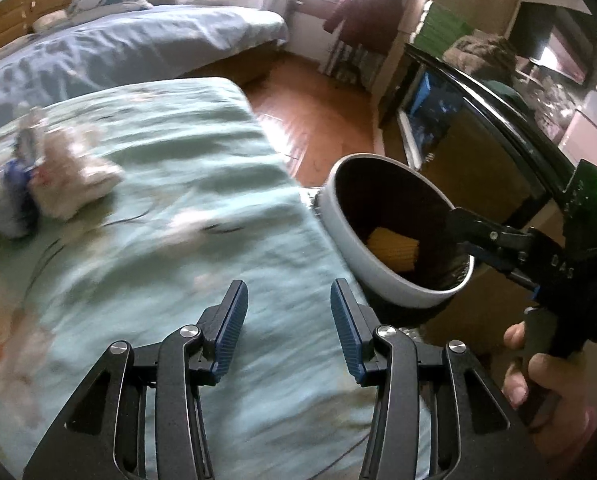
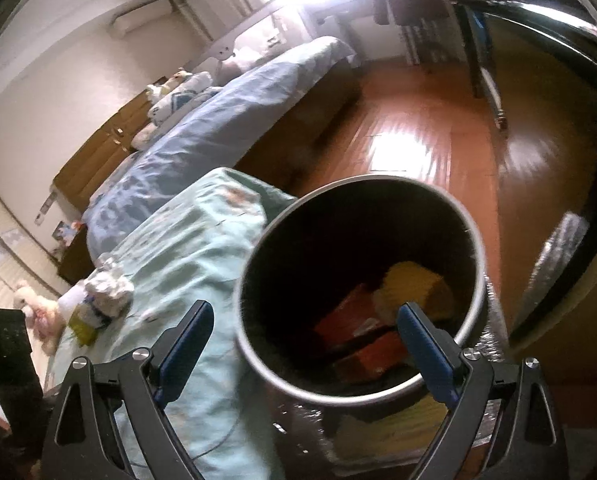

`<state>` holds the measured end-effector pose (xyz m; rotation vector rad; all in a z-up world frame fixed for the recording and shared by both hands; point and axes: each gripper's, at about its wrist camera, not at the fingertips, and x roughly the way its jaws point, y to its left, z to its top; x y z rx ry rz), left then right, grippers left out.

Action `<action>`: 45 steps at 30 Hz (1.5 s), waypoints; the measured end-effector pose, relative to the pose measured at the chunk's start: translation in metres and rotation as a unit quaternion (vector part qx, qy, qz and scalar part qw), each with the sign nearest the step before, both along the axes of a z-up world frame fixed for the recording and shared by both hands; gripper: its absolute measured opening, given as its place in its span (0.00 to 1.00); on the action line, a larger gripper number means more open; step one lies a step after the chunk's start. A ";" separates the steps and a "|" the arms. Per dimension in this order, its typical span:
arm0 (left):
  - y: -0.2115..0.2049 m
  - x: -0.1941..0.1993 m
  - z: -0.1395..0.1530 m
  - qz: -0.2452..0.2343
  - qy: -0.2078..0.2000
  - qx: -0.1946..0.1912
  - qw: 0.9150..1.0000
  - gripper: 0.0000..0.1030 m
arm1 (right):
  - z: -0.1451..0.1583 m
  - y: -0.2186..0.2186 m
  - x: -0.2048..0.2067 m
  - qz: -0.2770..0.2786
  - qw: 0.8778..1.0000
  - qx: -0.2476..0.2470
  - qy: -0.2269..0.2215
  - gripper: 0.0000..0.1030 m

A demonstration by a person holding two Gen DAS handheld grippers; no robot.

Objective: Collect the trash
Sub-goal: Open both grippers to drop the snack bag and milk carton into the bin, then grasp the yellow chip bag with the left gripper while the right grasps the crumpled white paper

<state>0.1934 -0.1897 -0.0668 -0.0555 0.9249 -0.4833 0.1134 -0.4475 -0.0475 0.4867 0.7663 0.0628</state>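
Trash bin (image 2: 362, 392): round, pale rim, dark inside, sits at the edge of the bed with the green sheet (image 1: 158, 240), on the side toward the wood floor (image 2: 418, 128). Inside it: a yellow ribbed piece (image 2: 414, 284) and orange/red packaging (image 2: 358, 320)

Trash pile (image 1: 58, 184) not yet collected: crumpled white paper plus a blue-and-white wrapper, lying on the green sheet well apart from the bin, toward the far side of the bed. Blurred in the left wrist view; in the right wrist view it reads as a paper wad with a yellow packet beside it

Left gripper (image 1: 288, 328): fingers partway apart, nothing between them, over the green sheet near the bin

Right gripper (image 2: 302, 352): fingers spread wide, and the bin's near rim shows in the gap between them; can't tell if either pad touches it. In the left wrist view one finger tip reaches over the bin rim. The hand (image 1: 546, 376) grips its handle at lower right

Beyond: second bed with blue cover (image 1: 118, 48), bright window, dark glossy cabinet on the right
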 end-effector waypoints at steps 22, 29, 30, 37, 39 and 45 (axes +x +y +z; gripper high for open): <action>0.149 -0.024 -0.011 0.161 0.009 -0.025 0.987 0.42 | 0.003 0.120 0.006 0.129 0.992 0.010 -0.005 0.95; 0.180 -0.024 -0.008 0.190 0.004 -0.028 0.981 0.42 | 0.003 0.152 0.014 0.165 0.986 0.008 -0.011 0.95; 0.184 -0.023 -0.008 0.193 0.004 -0.028 0.981 0.42 | 0.004 0.158 0.017 0.170 0.985 0.007 -0.013 0.95; 0.206 -0.015 -0.008 0.212 0.004 -0.028 0.977 0.42 | 0.006 0.183 0.033 0.197 0.980 -0.005 -0.020 0.94; 0.210 -0.010 -0.008 0.214 0.006 -0.029 0.976 0.42 | 0.006 0.190 0.039 0.202 0.979 -0.007 -0.021 0.94; 0.218 0.009 -0.008 0.214 0.005 -0.028 0.976 0.42 | 0.008 0.209 0.061 0.214 0.976 -0.019 -0.028 0.94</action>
